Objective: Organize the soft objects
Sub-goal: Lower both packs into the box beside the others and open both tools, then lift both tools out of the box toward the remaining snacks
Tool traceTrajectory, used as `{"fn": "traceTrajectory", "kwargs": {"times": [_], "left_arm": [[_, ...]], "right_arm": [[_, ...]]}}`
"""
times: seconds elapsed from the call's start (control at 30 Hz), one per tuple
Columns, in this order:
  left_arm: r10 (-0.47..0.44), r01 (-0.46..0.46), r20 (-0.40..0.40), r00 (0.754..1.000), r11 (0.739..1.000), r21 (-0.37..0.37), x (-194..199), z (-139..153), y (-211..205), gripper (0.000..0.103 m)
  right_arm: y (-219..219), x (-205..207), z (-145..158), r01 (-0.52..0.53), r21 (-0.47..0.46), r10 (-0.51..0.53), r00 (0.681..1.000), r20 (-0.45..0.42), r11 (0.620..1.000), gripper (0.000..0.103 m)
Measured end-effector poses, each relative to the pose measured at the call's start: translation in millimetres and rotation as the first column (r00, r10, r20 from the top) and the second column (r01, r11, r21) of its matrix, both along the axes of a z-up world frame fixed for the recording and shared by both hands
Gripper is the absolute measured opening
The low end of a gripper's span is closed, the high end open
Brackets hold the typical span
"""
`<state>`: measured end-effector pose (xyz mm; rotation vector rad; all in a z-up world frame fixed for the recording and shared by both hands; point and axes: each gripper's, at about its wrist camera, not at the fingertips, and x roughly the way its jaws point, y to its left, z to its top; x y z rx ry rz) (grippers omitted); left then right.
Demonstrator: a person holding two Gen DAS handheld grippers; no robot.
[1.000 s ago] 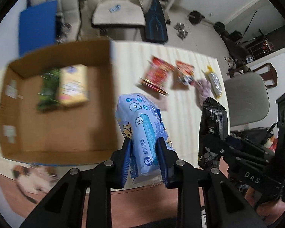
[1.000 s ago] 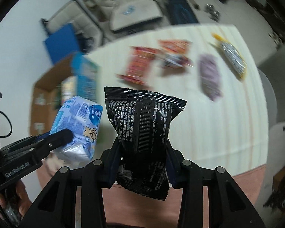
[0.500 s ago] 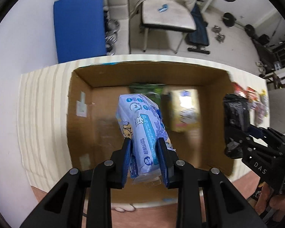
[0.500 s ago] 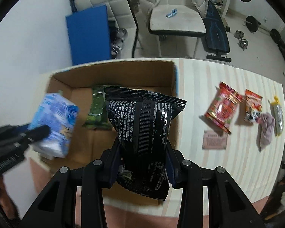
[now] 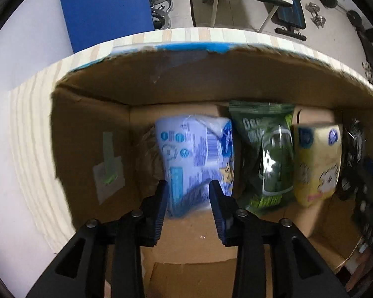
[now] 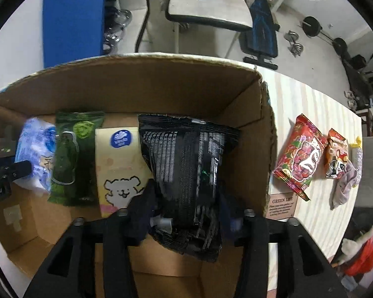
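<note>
An open cardboard box [image 5: 186,74] [image 6: 161,87] stands on the striped table, and both grippers point down into it. In the box's left part lies the blue-and-white soft pack [image 5: 194,154] [image 6: 34,154], between the opening jaws of my left gripper [image 5: 186,186]; the pads no longer squeeze it. Beside it lie a green pouch [image 5: 268,154] [image 6: 72,154] and a yellow tissue pack [image 5: 315,164] [image 6: 119,164]. The black bag [image 6: 186,173] sits right of those, between the widely parted, still opening jaws of my right gripper [image 6: 186,188].
Right of the box on the table [image 6: 310,99] lie two red snack bags [image 6: 298,156] [image 6: 335,154], a grey cloth [image 6: 345,186], a clear packet at the edge and a small brown card [image 6: 282,204]. A blue mat, a chair and gym weights stand beyond the table.
Both grippers have moved left over the box and sunk into it. Their jaws have parted, and the blue pack and the black bag now rest inside the box.
</note>
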<state>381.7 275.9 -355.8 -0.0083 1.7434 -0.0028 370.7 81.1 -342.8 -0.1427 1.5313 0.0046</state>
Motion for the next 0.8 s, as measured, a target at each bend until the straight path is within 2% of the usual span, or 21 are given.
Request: {"fn": "traceTrajectory", "kwargs": {"times": [0.03, 0.13, 0.2, 0.27, 0.33, 0.43, 0.53, 0.8], "left_arm": [[0.003, -0.003, 0.004, 1.0, 1.0, -0.006, 1, 0, 1, 0.038], [0.01, -0.009, 0.019, 1.0, 0.999, -0.031, 3, 4, 2, 0.045], [0.012, -0.011, 0.031, 0.999, 0.999, -0.031, 2, 8, 3, 0.059], [0.015, -0.014, 0.041, 0.999, 0.999, -0.033, -2, 15, 2, 0.078], [0.027, -0.025, 0.056, 0.998, 0.998, -0.05, -6, 19, 4, 0.085], [0.072, -0.066, 0.084, 0.994, 0.995, -0.076, -13, 28, 9, 0.089], [0.103, -0.093, 0.114, 0.988, 0.991, -0.095, -26, 38, 12, 0.097], [0.139, -0.123, 0.194, 0.971, 0.988, -0.093, -73, 67, 12, 0.101]], "right_arm": [[2, 0, 0, -0.002, 0.013, 0.002, 1.0, 0.001, 1.0, 0.073], [9, 0, 2, -0.011, 0.02, 0.01, 1.0, 0.008, 1.0, 0.088], [12, 0, 5, -0.011, 0.026, 0.011, 1.0, 0.014, 1.0, 0.092], [14, -2, 7, -0.015, 0.03, 0.014, 1.0, 0.015, 0.999, 0.092], [13, -5, 8, -0.016, 0.043, 0.016, 1.0, 0.01, 0.999, 0.099], [14, -13, 12, -0.008, 0.076, 0.007, 1.0, 0.004, 0.997, 0.101], [13, -24, 14, -0.011, 0.101, 0.013, 1.0, -0.011, 0.995, 0.103], [9, -59, 25, -0.018, 0.129, 0.019, 1.0, -0.003, 0.991, 0.103]]}}
